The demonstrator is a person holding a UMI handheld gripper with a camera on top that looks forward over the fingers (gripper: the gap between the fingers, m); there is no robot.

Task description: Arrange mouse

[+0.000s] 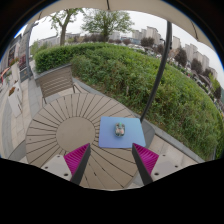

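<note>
A small grey mouse (119, 129) lies on a blue mouse mat (108, 139) on a round slatted wooden table (68, 128). The mat sits at the table's right side, just beyond my fingers. My gripper (112, 160) is above the table's near edge, open and empty, with its pink pads (76, 157) spread wide apart. The mouse is ahead of the gap between the fingers, apart from both.
A wooden chair (57, 80) stands beyond the table at the left. A dark pole (160, 70) rises at the right of the table. A green hedge (140, 70) runs behind, with trees and buildings farther off. Paved floor lies at the left.
</note>
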